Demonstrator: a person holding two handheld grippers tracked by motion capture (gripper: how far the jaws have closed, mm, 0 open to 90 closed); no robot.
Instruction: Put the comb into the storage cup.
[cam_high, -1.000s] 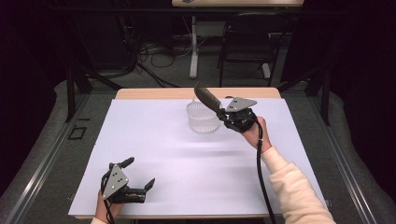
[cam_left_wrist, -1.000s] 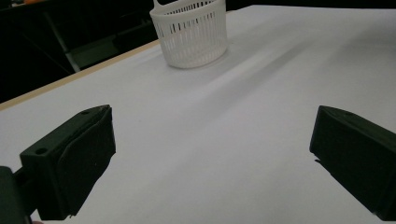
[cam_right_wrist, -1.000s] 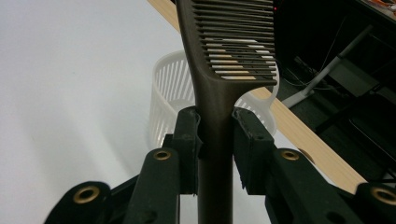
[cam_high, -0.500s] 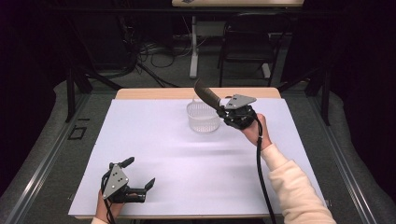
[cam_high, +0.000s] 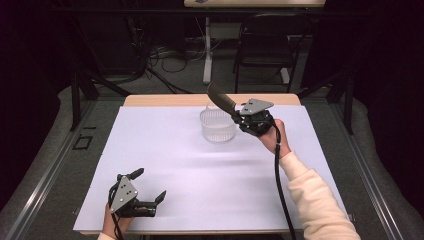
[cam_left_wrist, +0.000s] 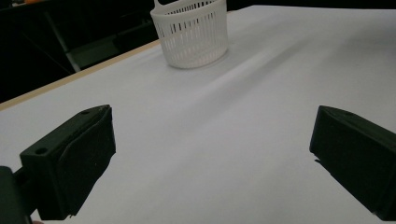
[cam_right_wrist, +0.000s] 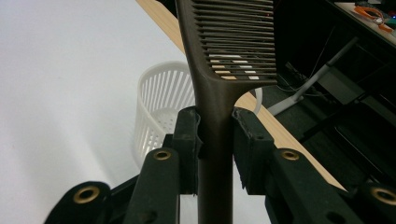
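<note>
Gripping one dark comb (cam_right_wrist: 219, 70), the right gripper (cam_right_wrist: 215, 140) hovers beside one white basket (cam_high: 217, 125); left gripper (cam_high: 148, 186) gapes.

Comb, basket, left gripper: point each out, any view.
comb (cam_right_wrist: 232, 42), right gripper view, on its toothed head above the clamping jaws.
basket (cam_left_wrist: 194, 39), left gripper view, on its slotted white side wall.
left gripper (cam_high: 148, 186), high view, midway between its open fingertips.

one comb (cam_right_wrist: 224, 56); one white basket (cam_high: 217, 125); two grippers
</note>
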